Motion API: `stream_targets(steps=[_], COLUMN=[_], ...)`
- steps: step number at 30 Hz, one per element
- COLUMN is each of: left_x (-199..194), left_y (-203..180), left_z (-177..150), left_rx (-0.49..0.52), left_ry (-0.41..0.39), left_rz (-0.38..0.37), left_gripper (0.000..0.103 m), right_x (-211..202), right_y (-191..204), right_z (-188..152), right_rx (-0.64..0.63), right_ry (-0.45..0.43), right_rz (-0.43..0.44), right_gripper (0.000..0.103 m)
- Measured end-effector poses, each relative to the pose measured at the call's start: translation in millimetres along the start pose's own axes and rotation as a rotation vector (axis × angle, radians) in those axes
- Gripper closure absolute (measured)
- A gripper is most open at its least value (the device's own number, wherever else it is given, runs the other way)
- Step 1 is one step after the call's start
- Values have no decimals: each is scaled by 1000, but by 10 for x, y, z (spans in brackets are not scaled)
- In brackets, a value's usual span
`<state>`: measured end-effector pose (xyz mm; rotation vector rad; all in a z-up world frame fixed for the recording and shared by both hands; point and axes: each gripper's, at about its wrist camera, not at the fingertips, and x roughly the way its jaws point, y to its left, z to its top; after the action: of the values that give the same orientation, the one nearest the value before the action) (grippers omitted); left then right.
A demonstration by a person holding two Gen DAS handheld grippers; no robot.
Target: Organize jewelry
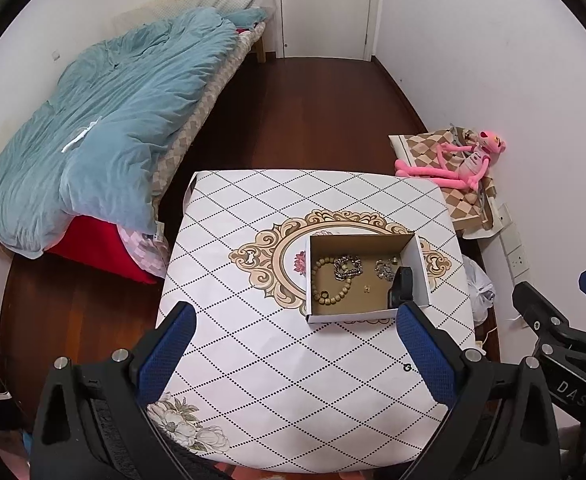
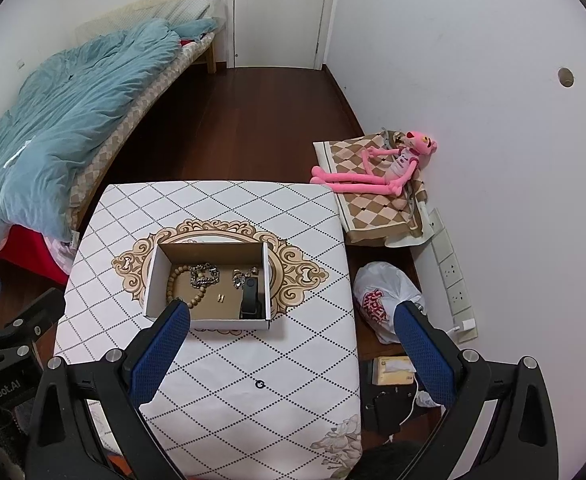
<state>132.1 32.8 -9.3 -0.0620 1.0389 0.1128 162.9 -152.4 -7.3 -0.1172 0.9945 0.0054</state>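
On table (image 2: 213, 360), small black ring (image 2: 259, 384) lying outside box (image 2: 207, 324); left gripper (image 1: 295, 354) and right gripper (image 2: 289, 354) hovering, jaws apart. Tiny ring risking slipping from wide pads.

Small bedroom, white walls (image 2: 473, 40), dark wood floor (image 1: 313, 112). White door (image 1: 327, 4) shut at the far end. Bed (image 1: 197, 120) along the left wall under a rumpled teal duvet (image 1: 105, 128). Table (image 2: 213, 360) in a diamond-print cloth in the foreground. Socket strip (image 2: 453, 276) low on the right wall. Lighting even.
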Motion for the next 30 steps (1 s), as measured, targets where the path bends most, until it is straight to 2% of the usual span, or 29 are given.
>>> stream_targets(steps=[30], left_x=[62], left_y=[-10], left_z=[-67], left_rx=[-5], left_ry=[19], left_rz=[3], left_gripper=[1], right_x=[24], right_y=[6], right_z=[-27], right_rx=[-10], right_ry=[17], right_rz=[7], right_gripper=[0])
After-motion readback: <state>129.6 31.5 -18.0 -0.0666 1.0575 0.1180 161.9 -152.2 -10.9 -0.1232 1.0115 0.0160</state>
